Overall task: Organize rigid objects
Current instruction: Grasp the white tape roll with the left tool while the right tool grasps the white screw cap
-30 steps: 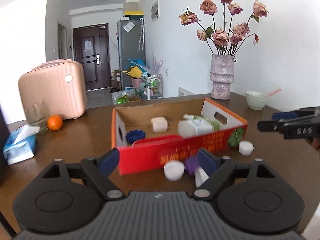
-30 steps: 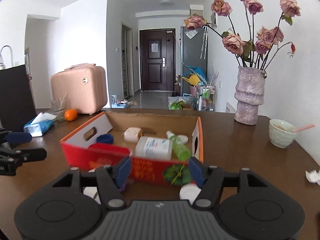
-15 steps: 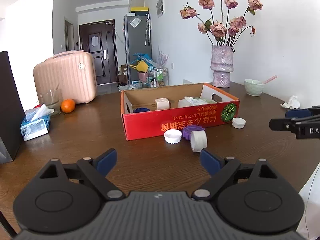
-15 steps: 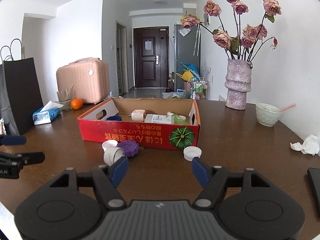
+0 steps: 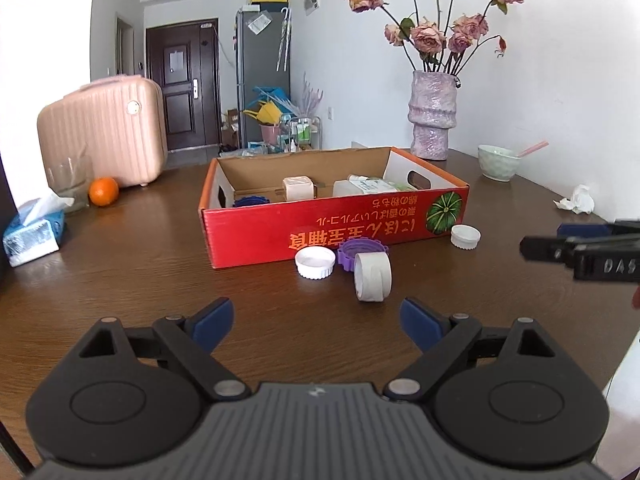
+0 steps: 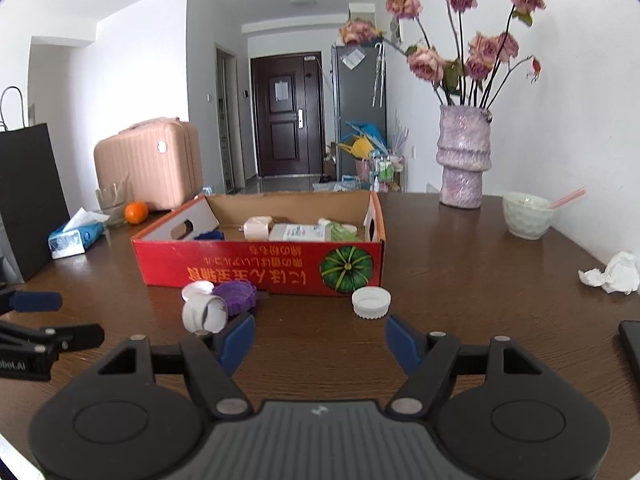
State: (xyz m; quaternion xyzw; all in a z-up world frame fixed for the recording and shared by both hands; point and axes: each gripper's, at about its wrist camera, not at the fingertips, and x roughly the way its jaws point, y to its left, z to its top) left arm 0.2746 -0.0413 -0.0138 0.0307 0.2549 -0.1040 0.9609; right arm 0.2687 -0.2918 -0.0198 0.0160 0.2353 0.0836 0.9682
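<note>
A red cardboard box (image 5: 332, 228) (image 6: 256, 264) stands on the brown table and holds a blue lid, a pale cube, a white bottle and a green bottle. In front of it lie a white lid (image 5: 315, 263), a purple lid (image 5: 360, 252) (image 6: 235, 296), a white roll on its side (image 5: 373, 276) (image 6: 204, 314) and another white lid (image 5: 465, 236) (image 6: 371, 302). My left gripper (image 5: 318, 322) is open and empty, a little short of the roll. My right gripper (image 6: 320, 338) is open and empty, just before the right-hand white lid.
A vase of roses (image 5: 432, 120), a green bowl with a pink spoon (image 5: 498, 162) and crumpled tissue (image 6: 612, 272) are at the right. A pink case (image 5: 104, 128), glass, orange (image 5: 103, 191), tissue pack (image 5: 34, 232) and black bag (image 6: 28, 200) are at the left.
Both grippers have pulled back from the box towards the near table edge. The box and lids look smaller and farther. Both stay open.
</note>
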